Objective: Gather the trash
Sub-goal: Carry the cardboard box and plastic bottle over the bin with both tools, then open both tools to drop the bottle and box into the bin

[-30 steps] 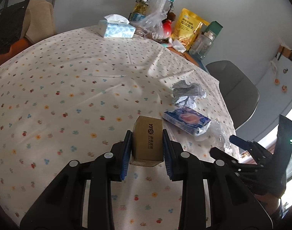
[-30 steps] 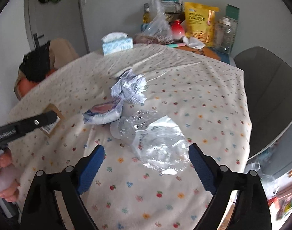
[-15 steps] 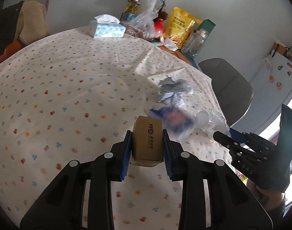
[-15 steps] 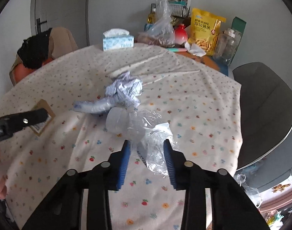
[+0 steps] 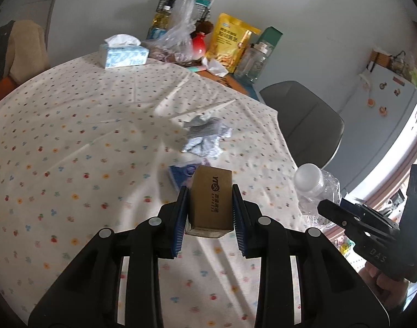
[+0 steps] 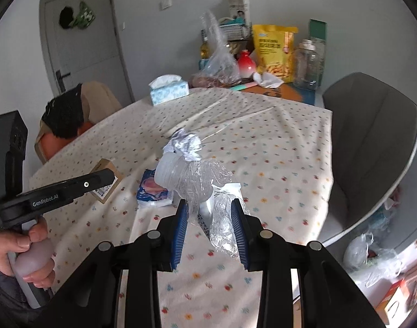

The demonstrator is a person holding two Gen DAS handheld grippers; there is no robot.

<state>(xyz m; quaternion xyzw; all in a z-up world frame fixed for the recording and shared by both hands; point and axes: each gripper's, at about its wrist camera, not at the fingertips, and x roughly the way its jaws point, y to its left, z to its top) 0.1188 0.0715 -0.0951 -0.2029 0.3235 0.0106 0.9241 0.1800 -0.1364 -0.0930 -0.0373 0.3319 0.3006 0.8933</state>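
My left gripper (image 5: 210, 207) is shut on a small brown cardboard box (image 5: 211, 199) and holds it above the dotted tablecloth (image 5: 71, 136). My right gripper (image 6: 210, 213) is shut on a crushed clear plastic bottle (image 6: 192, 180) with a white cap end, lifted off the table; the bottle also shows in the left wrist view (image 5: 315, 188). A crumpled grey-white paper wad (image 5: 205, 135) and a blue-white snack wrapper (image 6: 152, 188) lie on the table between the grippers. The box shows in the right wrist view (image 6: 106, 180) at the left.
A tissue box (image 5: 123, 54), plastic bag (image 5: 181, 27), red vase (image 5: 199, 46), yellow snack pouch (image 5: 230, 41) and glass jar (image 5: 253, 60) stand at the far edge. A grey chair (image 5: 301, 120) is at the right. Bags (image 6: 372, 257) lie on the floor.
My right gripper closed on the clear bottle and lifted it off the table. My left gripper, still holding the box, has risen and swung right.
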